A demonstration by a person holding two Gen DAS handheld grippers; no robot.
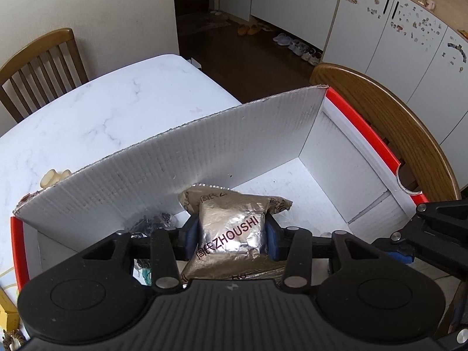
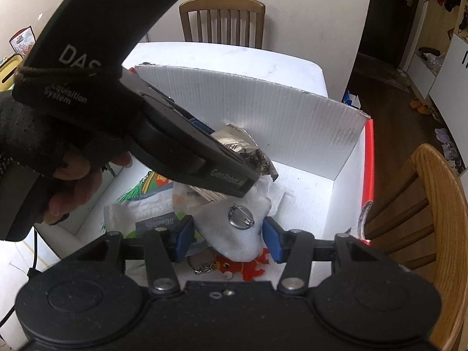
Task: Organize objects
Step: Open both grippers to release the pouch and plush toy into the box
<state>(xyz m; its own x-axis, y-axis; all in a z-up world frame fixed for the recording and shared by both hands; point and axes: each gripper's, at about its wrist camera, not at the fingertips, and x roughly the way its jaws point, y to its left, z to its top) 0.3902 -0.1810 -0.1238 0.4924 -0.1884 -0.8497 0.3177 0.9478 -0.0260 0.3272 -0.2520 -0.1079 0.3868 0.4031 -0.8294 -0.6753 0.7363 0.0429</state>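
My left gripper (image 1: 232, 235) is shut on a silver foil packet (image 1: 232, 228) printed ZHOUSHI and holds it inside the white cardboard box (image 1: 163, 158) with red edges. In the right wrist view the left gripper (image 2: 234, 149) reaches into the box (image 2: 263, 111) with the foil packet (image 2: 234, 139) between its jaws. My right gripper (image 2: 228, 234) is shut on a white plush piece with a metal pin (image 2: 238, 225), low over the box floor. A red toy keychain (image 2: 248, 266) lies under it.
A green and white snack bag (image 2: 140, 201) and a dark card (image 2: 158, 223) lie in the box's left part. A dark wrapped item (image 1: 155, 222) sits by the box wall. Wooden chairs (image 1: 389, 122) (image 2: 222, 17) flank the marble table (image 1: 102, 111). A cream object (image 1: 54, 177) lies outside the box.
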